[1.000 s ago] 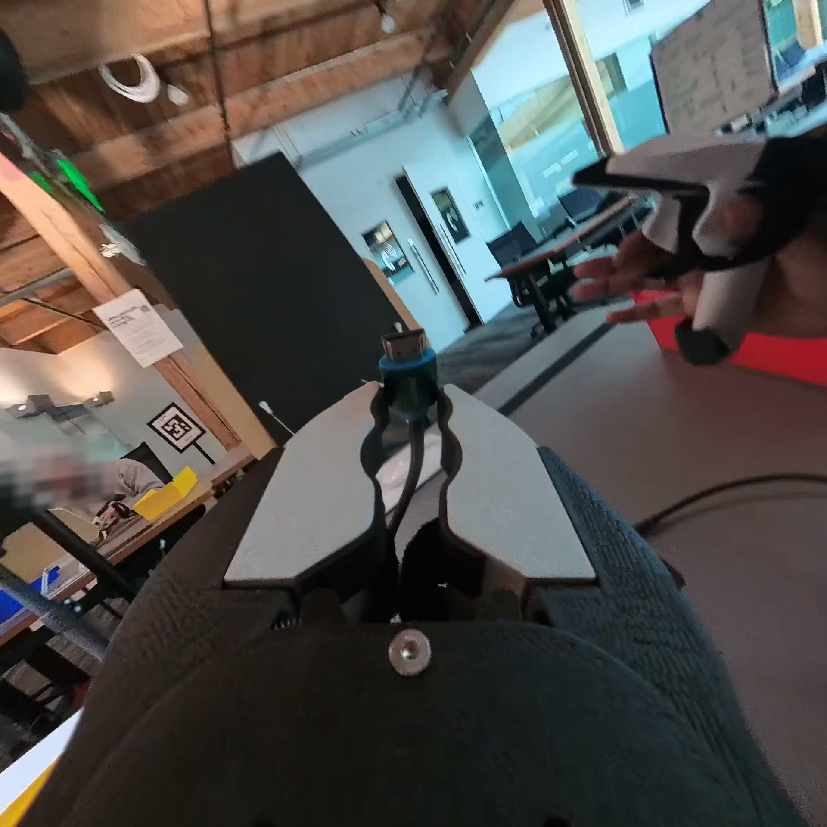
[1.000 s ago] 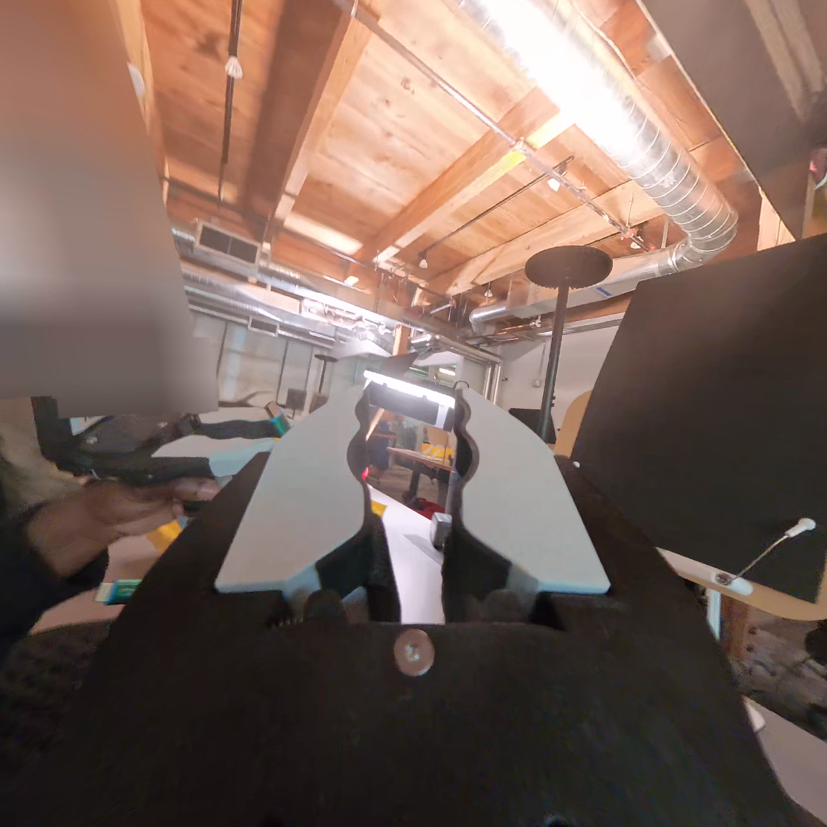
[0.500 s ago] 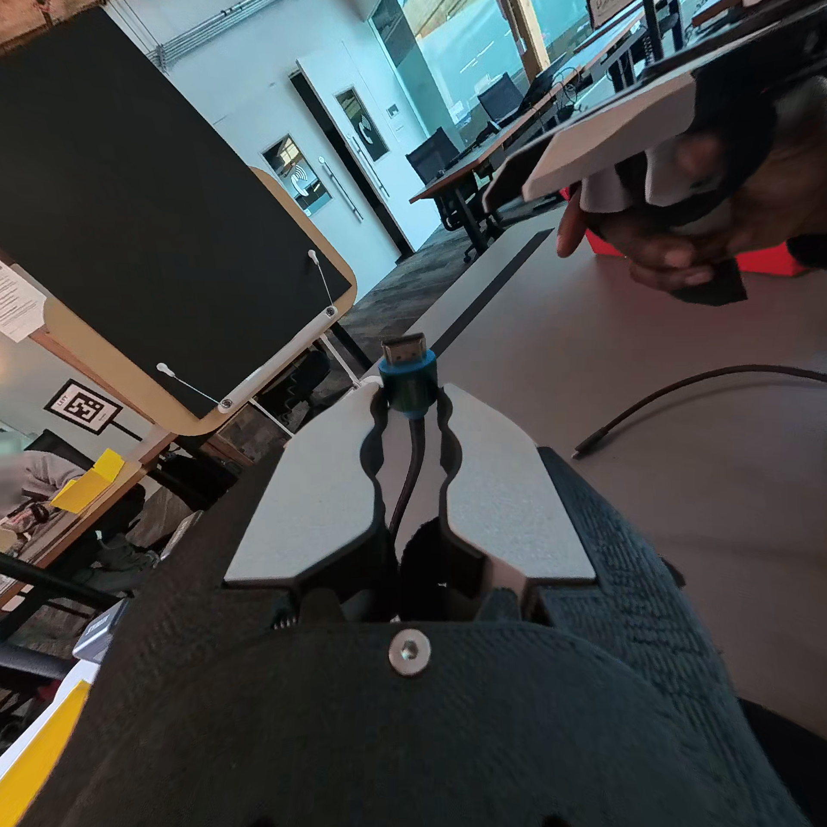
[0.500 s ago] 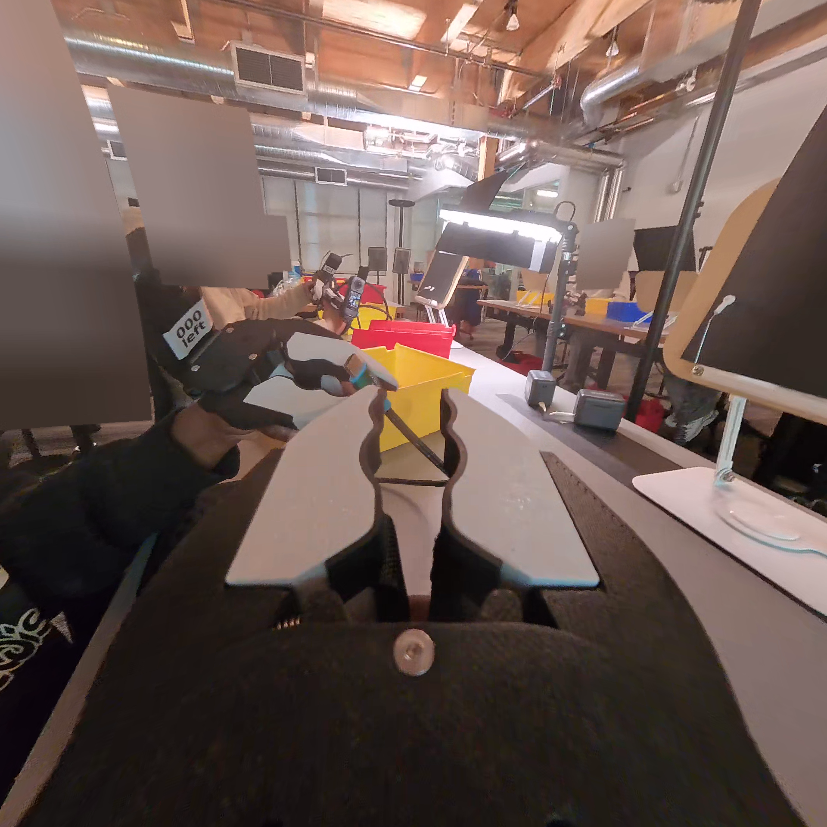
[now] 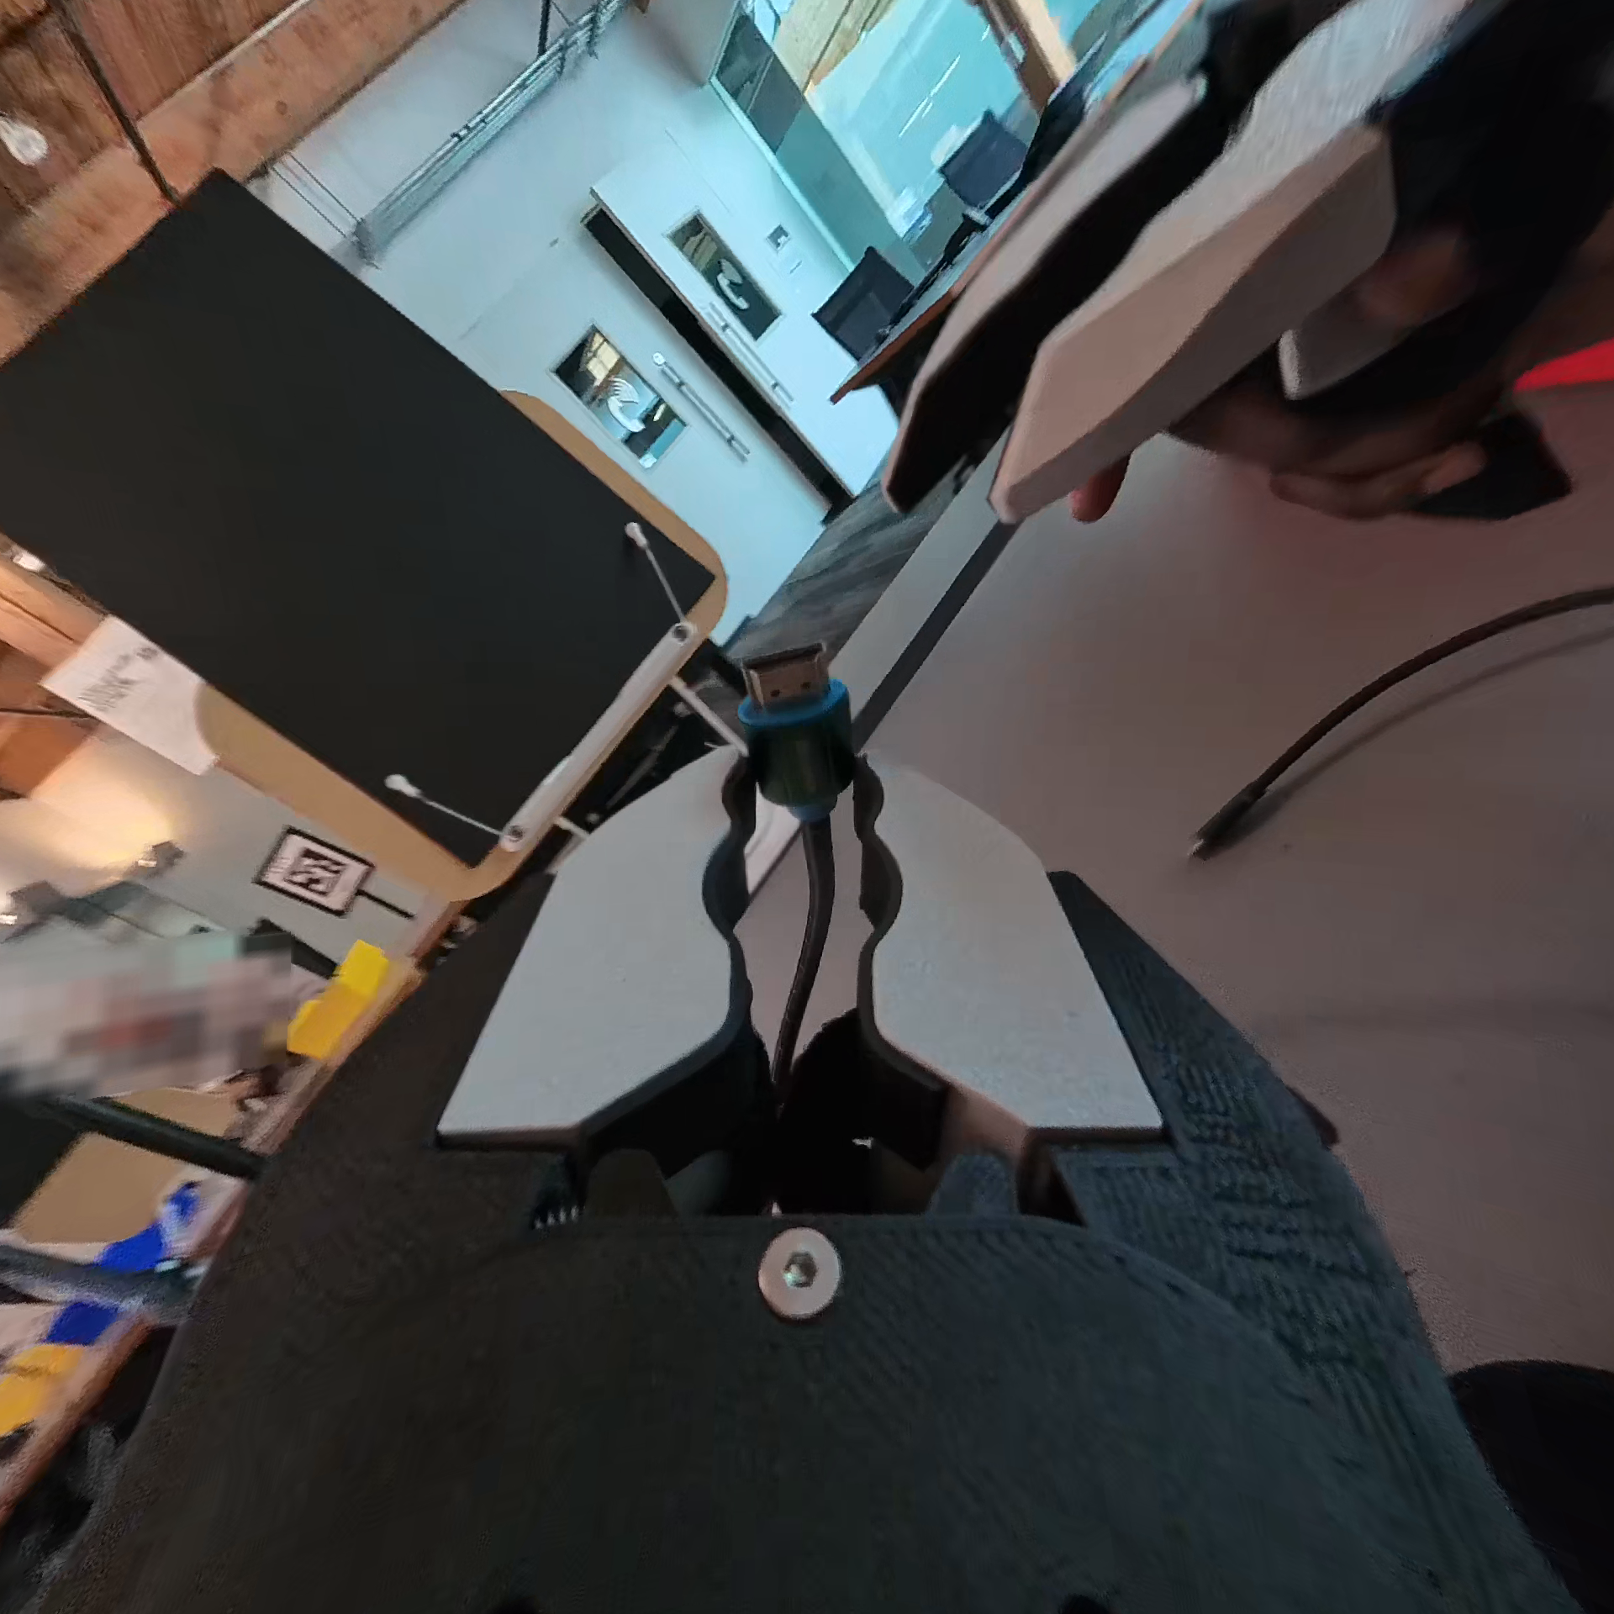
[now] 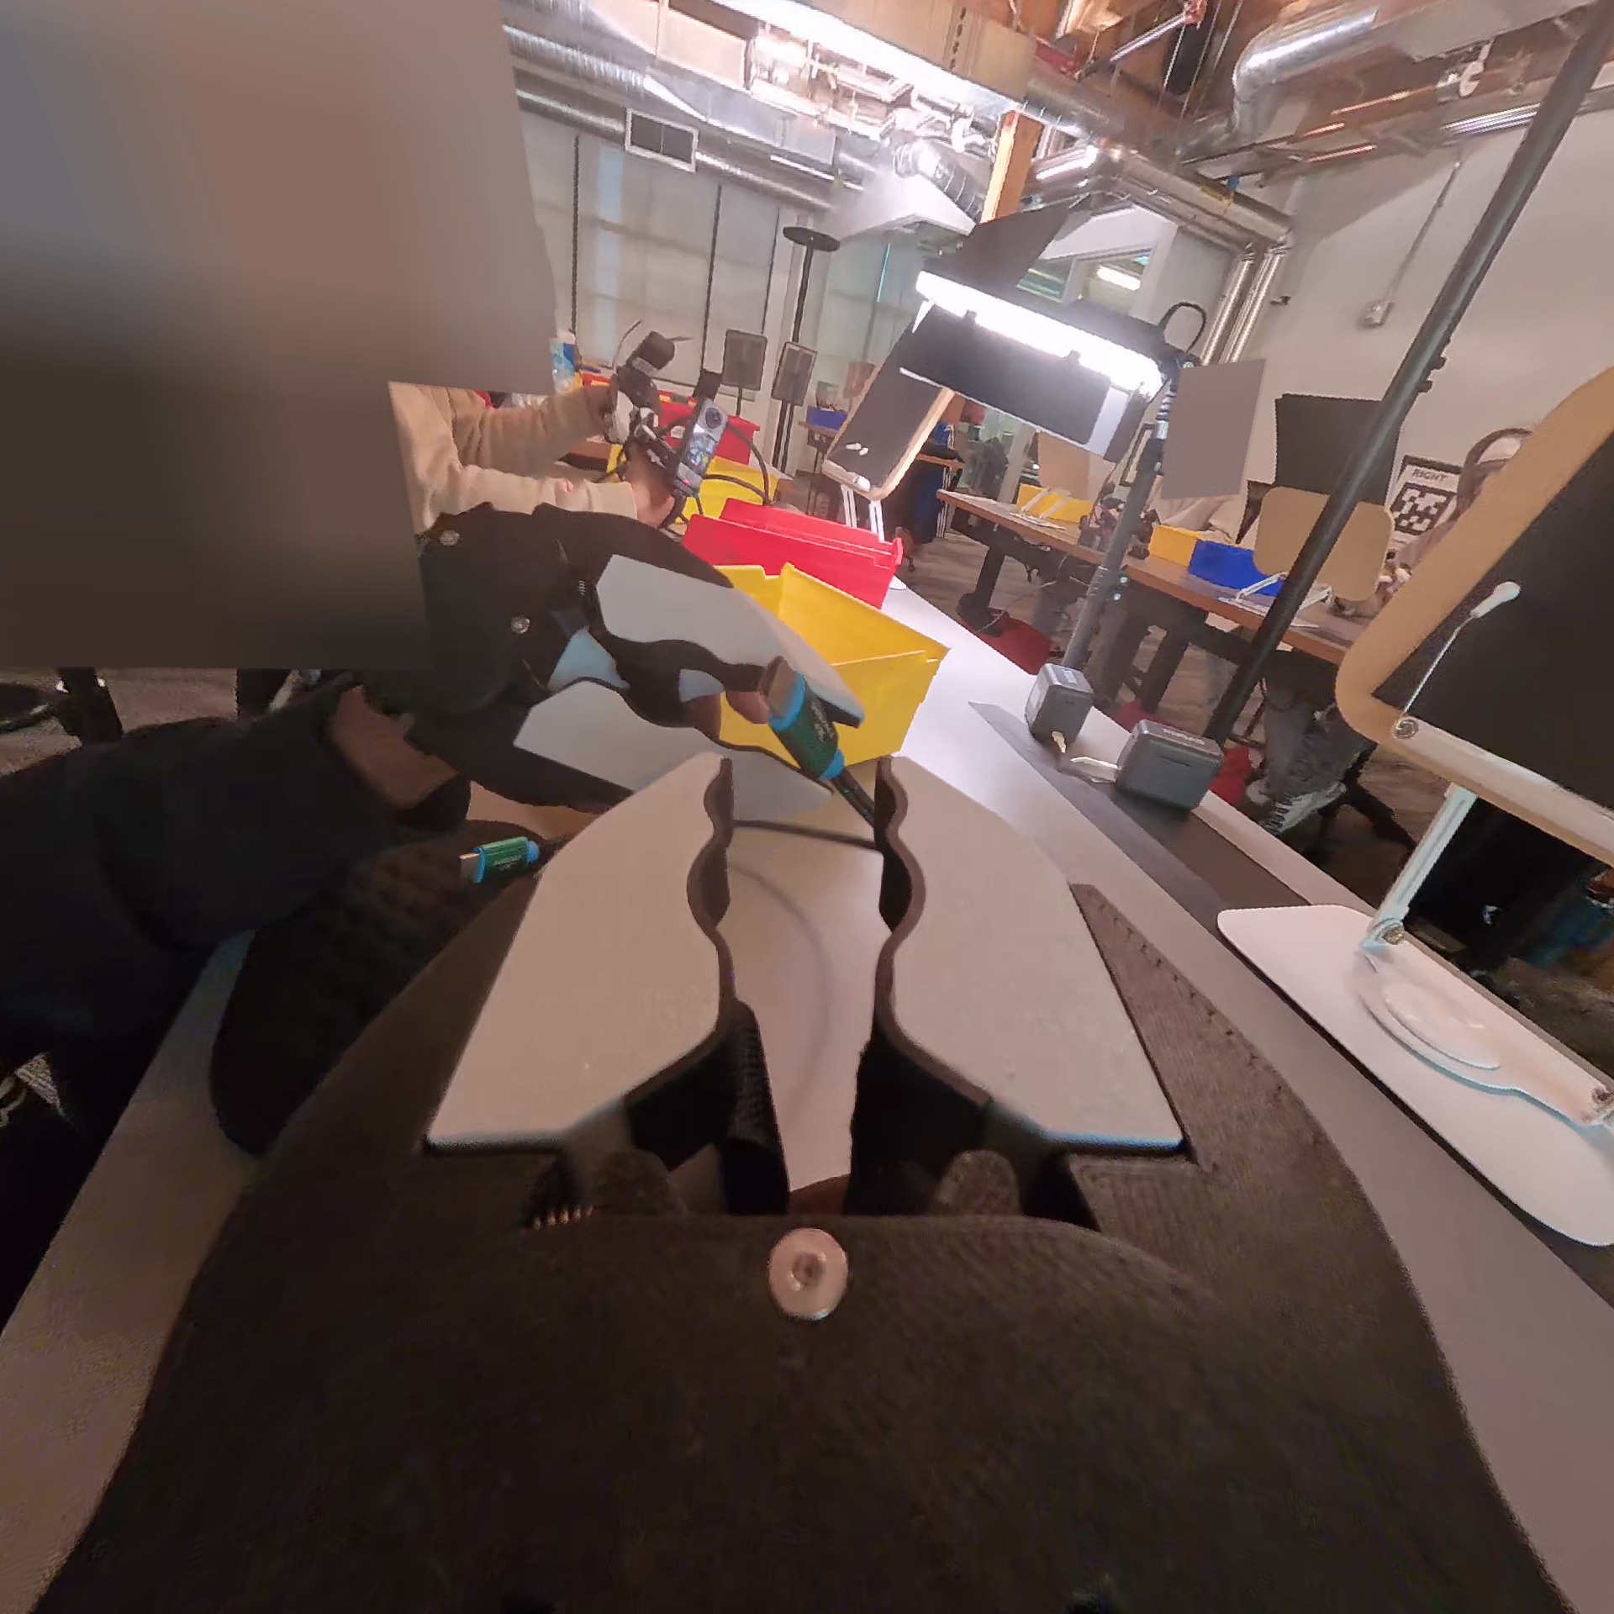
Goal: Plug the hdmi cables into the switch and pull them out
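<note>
Your left tongs [image 5: 799,777] are clamped on the blue-collared black HDMI plug with its metal tip [image 5: 793,723], which juts past the fingertips into the air while its braided black cable [image 5: 802,943] trails back between the grey fingers. Your right tongs [image 6: 799,777] stand partly open and hold nothing; the grey counter [image 6: 961,690] shows through the gap. A second HDMI plug with a teal and blue shell [image 6: 500,859] lies on the counter just beside your left arm, and another black cable end [image 5: 1293,769] rests further out on the counter. No switch can be made out in either view, so you are likely in the carrying step, plug lifted and not yet seated. Next you need to bring the switch into view, steady it with the free right tongs if it slides, and line the metal tip up squarely with a port before pushing.
</note>
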